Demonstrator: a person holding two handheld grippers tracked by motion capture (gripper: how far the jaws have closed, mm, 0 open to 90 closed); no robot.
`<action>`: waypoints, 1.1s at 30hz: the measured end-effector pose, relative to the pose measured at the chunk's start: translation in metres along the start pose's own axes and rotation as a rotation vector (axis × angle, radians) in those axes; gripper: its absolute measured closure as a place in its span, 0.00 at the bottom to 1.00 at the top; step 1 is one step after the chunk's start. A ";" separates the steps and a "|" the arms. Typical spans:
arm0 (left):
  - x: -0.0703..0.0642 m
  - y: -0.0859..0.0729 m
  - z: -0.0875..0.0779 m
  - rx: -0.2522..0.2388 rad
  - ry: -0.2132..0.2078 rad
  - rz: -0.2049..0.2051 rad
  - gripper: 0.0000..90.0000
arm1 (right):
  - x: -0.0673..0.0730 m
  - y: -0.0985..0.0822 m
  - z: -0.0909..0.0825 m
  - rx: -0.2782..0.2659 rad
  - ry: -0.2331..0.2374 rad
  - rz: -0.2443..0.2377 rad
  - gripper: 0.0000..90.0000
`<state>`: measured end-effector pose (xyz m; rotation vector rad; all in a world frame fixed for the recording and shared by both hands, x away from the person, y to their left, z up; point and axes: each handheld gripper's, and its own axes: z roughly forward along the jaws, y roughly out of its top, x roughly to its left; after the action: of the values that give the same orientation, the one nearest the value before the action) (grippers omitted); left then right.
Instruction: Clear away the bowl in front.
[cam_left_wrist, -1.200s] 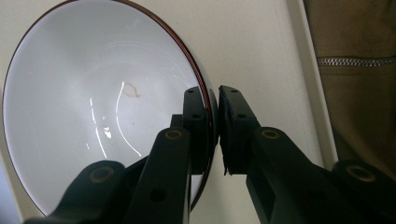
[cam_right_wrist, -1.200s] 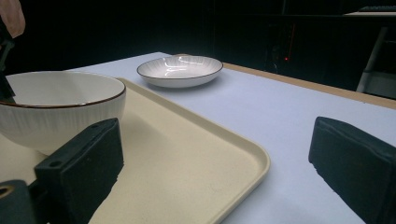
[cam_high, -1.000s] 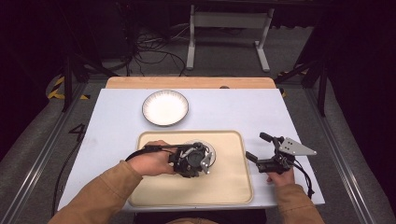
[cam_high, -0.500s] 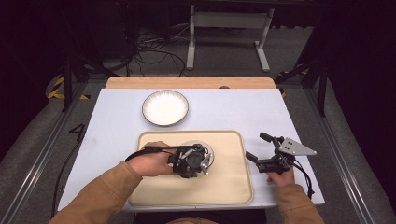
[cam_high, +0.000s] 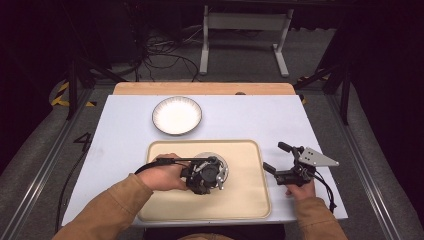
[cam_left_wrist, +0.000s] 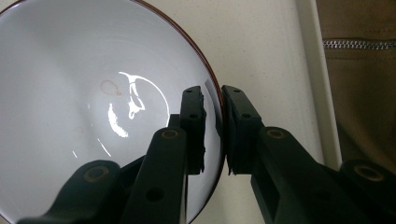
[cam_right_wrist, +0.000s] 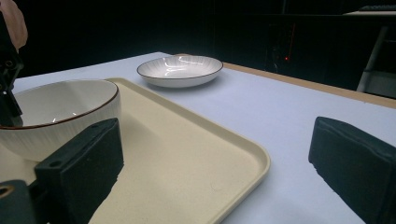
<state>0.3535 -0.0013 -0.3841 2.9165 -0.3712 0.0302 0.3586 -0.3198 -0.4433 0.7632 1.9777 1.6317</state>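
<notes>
Left gripper view: left hand-held gripper (cam_left_wrist: 214, 135) pinching white brown-rimmed ceramic bowl (cam_left_wrist: 93, 107) by thin rim, risking slipping, tipping onto beige plastic tray (cam_left_wrist: 261, 51); right hand-held gripper (cam_right_wrist: 215, 172) spread, idling.

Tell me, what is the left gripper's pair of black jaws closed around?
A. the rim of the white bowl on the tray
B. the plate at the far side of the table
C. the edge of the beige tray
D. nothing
A: in the left gripper view, the left gripper has one jaw inside and one outside the rim of the bowl, which sits on the tray.
</notes>
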 end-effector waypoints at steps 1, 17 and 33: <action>0.000 0.000 0.000 -0.006 -0.002 -0.008 0.89 | 0.000 0.000 0.000 0.001 0.000 0.001 0.04; 0.008 -0.009 -0.006 -0.098 -0.018 -0.112 0.58 | 0.000 0.000 0.000 0.001 0.001 0.001 0.04; -0.005 -0.045 -0.036 -0.478 0.051 -0.180 0.47 | 0.001 0.000 -0.001 -0.002 0.011 -0.004 0.04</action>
<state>0.3598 0.0494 -0.3583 2.4577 -0.0878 -0.0103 0.3576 -0.3198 -0.4432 0.7509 1.9830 1.6390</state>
